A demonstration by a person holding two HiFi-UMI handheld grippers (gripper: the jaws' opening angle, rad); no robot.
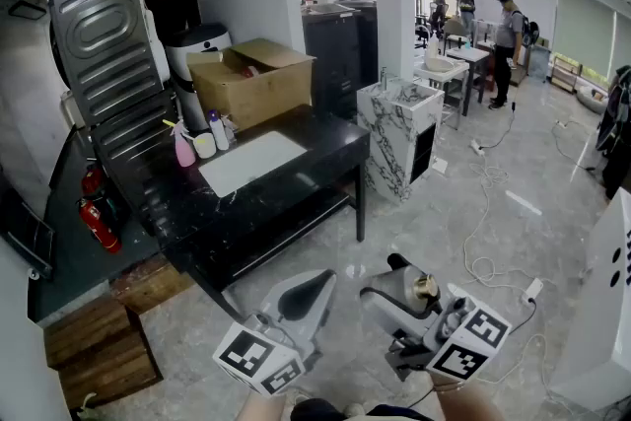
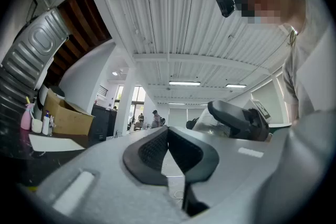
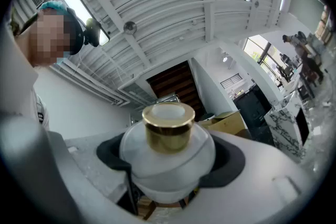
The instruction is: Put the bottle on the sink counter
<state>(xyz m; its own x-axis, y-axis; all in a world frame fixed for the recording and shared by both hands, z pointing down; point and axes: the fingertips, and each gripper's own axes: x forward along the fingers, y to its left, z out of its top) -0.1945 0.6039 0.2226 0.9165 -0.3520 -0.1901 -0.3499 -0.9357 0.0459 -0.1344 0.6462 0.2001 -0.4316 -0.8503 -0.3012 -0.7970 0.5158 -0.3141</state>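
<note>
A frosted white bottle (image 1: 386, 301) with a gold cap (image 3: 168, 124) sits between the jaws of my right gripper (image 1: 402, 283), which is shut on its round body (image 3: 169, 157). The gripper is low in the head view, over the floor and tilted a little upward. My left gripper (image 1: 317, 289) hovers beside it on the left, its dark pads (image 2: 157, 149) closed together on nothing. The black sink counter (image 1: 306, 175) with its white basin (image 1: 251, 161) stands ahead and to the left, well apart from both grippers.
On the counter stand a pink bottle (image 1: 183, 149), a white bottle (image 1: 217, 129) and a cardboard box (image 1: 251, 79). A ribbed metal panel (image 1: 108, 44) leans at its left end. A marble vanity (image 1: 399, 128), floor cables (image 1: 483, 212), a wooden pallet (image 1: 94, 350) and distant people (image 1: 508, 35) surround it.
</note>
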